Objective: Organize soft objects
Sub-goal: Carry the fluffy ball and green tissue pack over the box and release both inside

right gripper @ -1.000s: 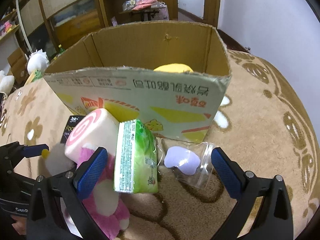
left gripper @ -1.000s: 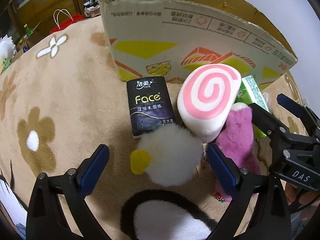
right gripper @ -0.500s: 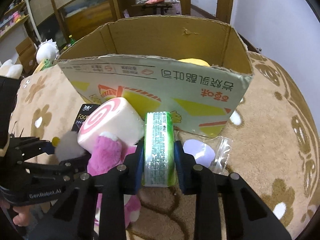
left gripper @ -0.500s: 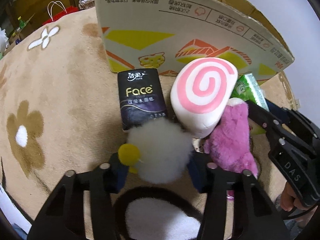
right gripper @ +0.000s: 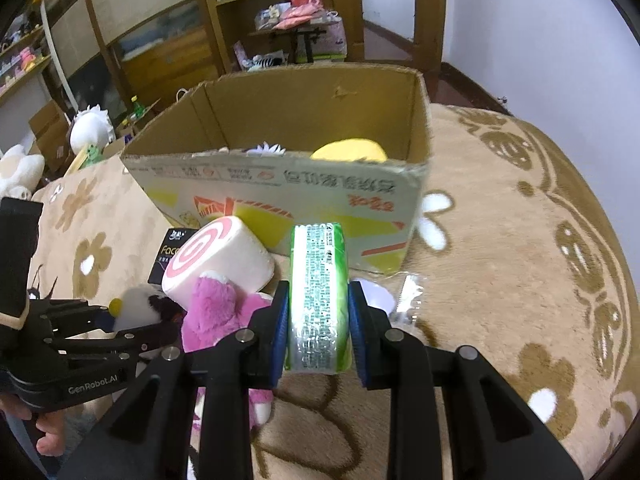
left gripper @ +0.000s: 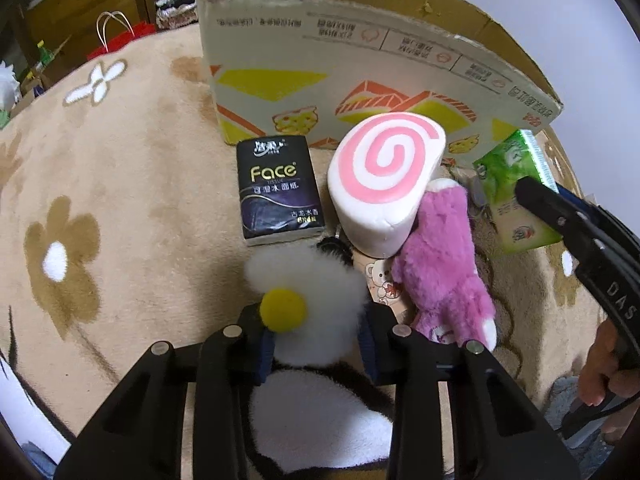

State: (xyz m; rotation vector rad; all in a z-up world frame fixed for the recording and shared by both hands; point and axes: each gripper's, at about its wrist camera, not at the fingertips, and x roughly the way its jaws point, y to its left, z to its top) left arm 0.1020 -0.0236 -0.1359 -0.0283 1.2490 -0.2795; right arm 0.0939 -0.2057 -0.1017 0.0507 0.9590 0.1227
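My left gripper (left gripper: 316,350) is shut on a white fluffy plush with a yellow beak (left gripper: 308,304), lifted slightly above the rug. My right gripper (right gripper: 318,338) is shut on a green tissue pack (right gripper: 318,292), held above the rug; the pack also shows in the left wrist view (left gripper: 516,192). A pink-and-white swirl roll plush (left gripper: 384,180), a purple plush (left gripper: 444,264) and a black "Face" tissue pack (left gripper: 278,190) lie before the open cardboard box (right gripper: 288,192). A yellow plush (right gripper: 348,150) sits inside the box.
A beige flowered rug (left gripper: 100,184) covers the surface. A clear bag with a lilac item (right gripper: 380,294) lies by the box's right corner. A black-and-white plush (left gripper: 316,420) lies beneath my left gripper. Shelves and plush toys (right gripper: 90,128) stand behind.
Both grippers went from open to shut: the left closed on the white plush, the right on the green tissue pack. Both then lifted their objects off the rug.
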